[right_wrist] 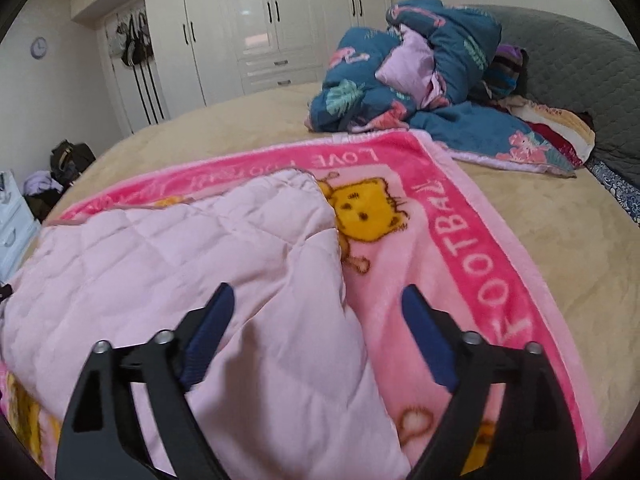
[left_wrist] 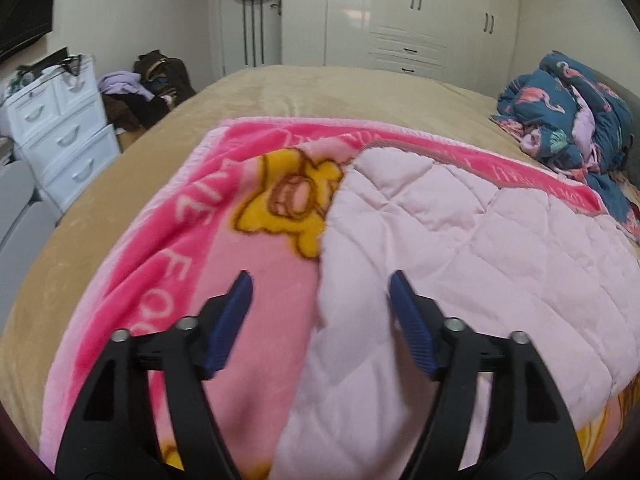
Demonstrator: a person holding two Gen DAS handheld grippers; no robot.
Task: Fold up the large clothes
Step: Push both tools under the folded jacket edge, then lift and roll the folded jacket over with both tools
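Hovering over the pale pink quilted cover [left_wrist: 460,240], I hold my left gripper [left_wrist: 320,284] and right gripper [right_wrist: 318,296] released, fingers spread and grasping nothing. The cover lies folded on a bright pink fleece blanket [right_wrist: 472,248] spread across the tan bed [left_wrist: 300,88].

Home bedroom, tan-covered bed [left_wrist: 280,92], white wardrobe [right_wrist: 256,20], plastic drawer unit [left_wrist: 60,132], wall clock [right_wrist: 39,47]
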